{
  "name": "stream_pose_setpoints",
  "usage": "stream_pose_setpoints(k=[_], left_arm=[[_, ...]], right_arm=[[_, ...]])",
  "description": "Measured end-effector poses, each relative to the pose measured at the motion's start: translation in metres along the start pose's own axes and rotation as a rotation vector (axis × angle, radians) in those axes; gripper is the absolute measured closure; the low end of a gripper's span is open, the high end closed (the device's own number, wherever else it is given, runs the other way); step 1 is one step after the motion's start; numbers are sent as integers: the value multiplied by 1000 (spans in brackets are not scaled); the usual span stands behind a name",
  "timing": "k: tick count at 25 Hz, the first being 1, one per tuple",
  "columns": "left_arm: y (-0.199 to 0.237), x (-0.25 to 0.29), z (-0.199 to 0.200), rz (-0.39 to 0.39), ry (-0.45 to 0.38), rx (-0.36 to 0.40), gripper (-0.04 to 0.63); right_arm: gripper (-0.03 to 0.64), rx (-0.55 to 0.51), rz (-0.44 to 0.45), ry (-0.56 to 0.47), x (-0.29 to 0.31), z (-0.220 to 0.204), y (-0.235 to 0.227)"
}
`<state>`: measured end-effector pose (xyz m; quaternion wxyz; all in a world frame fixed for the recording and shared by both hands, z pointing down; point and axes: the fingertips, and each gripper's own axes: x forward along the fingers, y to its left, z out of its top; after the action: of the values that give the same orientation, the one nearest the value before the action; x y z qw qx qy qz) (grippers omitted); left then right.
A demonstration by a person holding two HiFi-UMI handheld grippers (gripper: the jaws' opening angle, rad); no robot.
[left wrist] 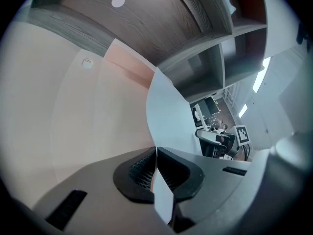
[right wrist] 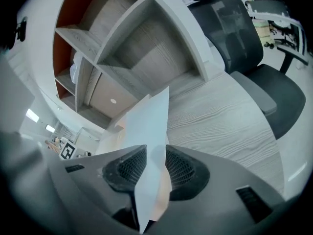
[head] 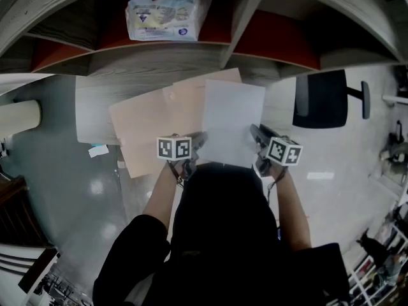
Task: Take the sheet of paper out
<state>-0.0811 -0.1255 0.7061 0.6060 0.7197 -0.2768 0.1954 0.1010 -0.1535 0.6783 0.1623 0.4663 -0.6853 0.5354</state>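
Observation:
A white sheet of paper (head: 233,121) is held up over the wooden desk, one lower corner in each gripper. My left gripper (head: 197,143) is shut on its lower left edge; in the left gripper view the pads (left wrist: 140,173) pinch the thin white sheet (left wrist: 168,114). My right gripper (head: 257,136) grips the lower right edge; in the right gripper view the sheet (right wrist: 149,126) runs up between the two dark pads (right wrist: 183,169). Beige folders (head: 145,132) lie flat behind and left of the sheet.
A curved shelf unit (head: 210,56) stands at the back of the desk, with a plastic bag (head: 167,11) in one compartment. A black office chair (head: 322,98) is at the right. A pale grey sheet (head: 91,116) lies left of the folders.

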Motion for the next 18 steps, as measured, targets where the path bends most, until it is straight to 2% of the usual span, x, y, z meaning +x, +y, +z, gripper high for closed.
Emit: stream_pose_setpoints(k=[4,7,11,18], left_arm=[[1,1,-1,-1,2,-4,546],[0,0,0,-6,2,2,546],[-2,-1,1,-10,-1,7,546],[-12,-7,4,-34,-23,32,546]], right_arm=[[483,64,29,0,2,-5,-1],[490,63,24,0,0,-6,-1],[548,52,21,-17,-3,-3,-2],[588,19,19,-43,-9,2,9]])
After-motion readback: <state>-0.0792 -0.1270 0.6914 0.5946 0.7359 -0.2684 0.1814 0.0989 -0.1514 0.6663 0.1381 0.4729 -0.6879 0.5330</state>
